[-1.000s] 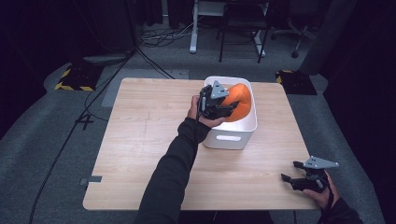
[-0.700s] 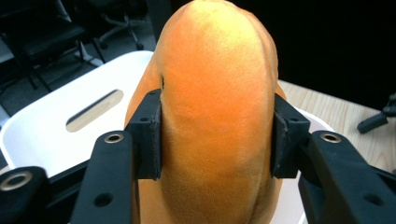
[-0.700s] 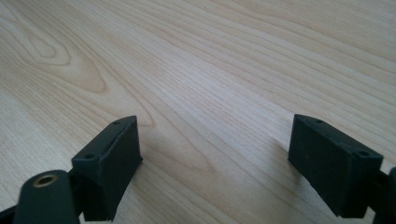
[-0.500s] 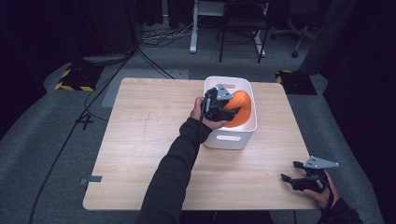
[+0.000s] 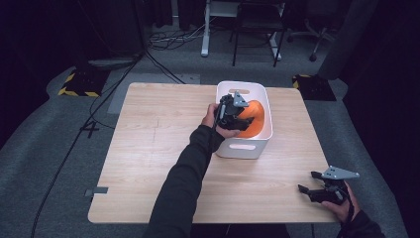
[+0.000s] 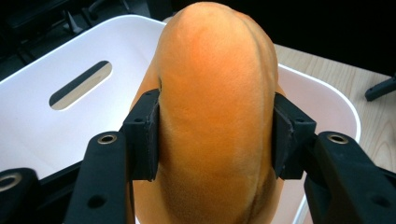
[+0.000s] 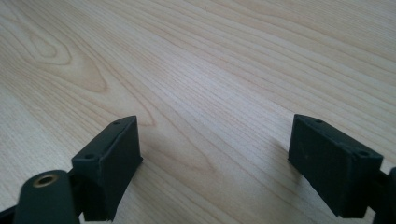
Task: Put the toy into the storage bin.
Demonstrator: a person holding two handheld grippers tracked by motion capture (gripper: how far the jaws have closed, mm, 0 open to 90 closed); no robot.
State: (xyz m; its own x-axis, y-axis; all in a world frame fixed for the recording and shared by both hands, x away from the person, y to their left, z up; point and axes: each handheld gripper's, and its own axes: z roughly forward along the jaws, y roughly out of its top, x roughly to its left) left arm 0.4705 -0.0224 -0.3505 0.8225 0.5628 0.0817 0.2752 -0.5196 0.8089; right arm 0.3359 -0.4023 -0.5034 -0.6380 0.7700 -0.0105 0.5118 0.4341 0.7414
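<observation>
An orange plush thing (image 5: 256, 120) (image 6: 212, 84), soft and rounded, sits inside the white bin (image 5: 268, 105) (image 6: 42, 116) at the table's far middle. My left gripper (image 5: 245, 121) (image 6: 215, 135) reaches over the bin's left wall. Its pads (image 6: 145, 135) touch both sides of the plush, and the jaws have just been opening with the plush still between them. My right gripper (image 5: 308, 182) (image 7: 215, 158) rests low at the table's near right corner, open, with only bare wood between its jaws.
The light wooden table (image 5: 153, 144) (image 7: 210, 70) stands on grey carpet. The bin has a slot handle (image 5: 242, 147) (image 6: 80, 85) in its wall. Cables, a chair and desk legs lie on the floor beyond the far edge.
My left gripper and the orange plush have sunk a little deeper into the bin. The right gripper has stayed in place.
</observation>
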